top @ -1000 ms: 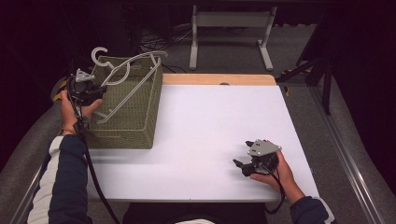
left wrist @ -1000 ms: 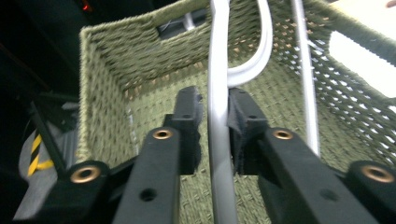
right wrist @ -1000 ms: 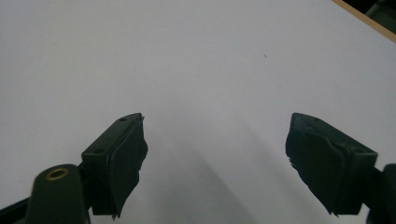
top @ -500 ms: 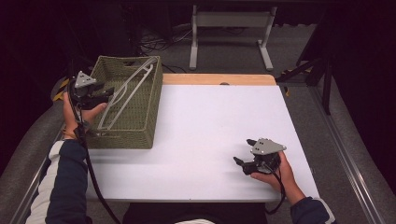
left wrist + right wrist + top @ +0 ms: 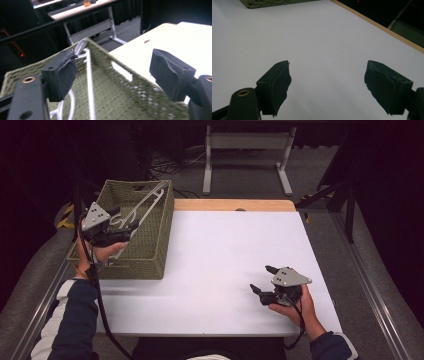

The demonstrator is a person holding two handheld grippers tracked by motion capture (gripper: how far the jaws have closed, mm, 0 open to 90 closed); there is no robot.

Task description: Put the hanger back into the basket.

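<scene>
While the white hangers [image 5: 142,207] lie inside the green basket [image 5: 155,252] at upper left of the frame, the left tool [image 5: 131,226] hangs over it w/ jaws apart, empty. Right tool [image 5: 260,280], lower right on the white surface [image 5: 220,250], is also spread wide, empty.

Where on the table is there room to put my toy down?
The white tabletop is bare between the green woven basket and the right gripper. The basket is crowded: white hangers lie inside and the left gripper hovers over it.
</scene>
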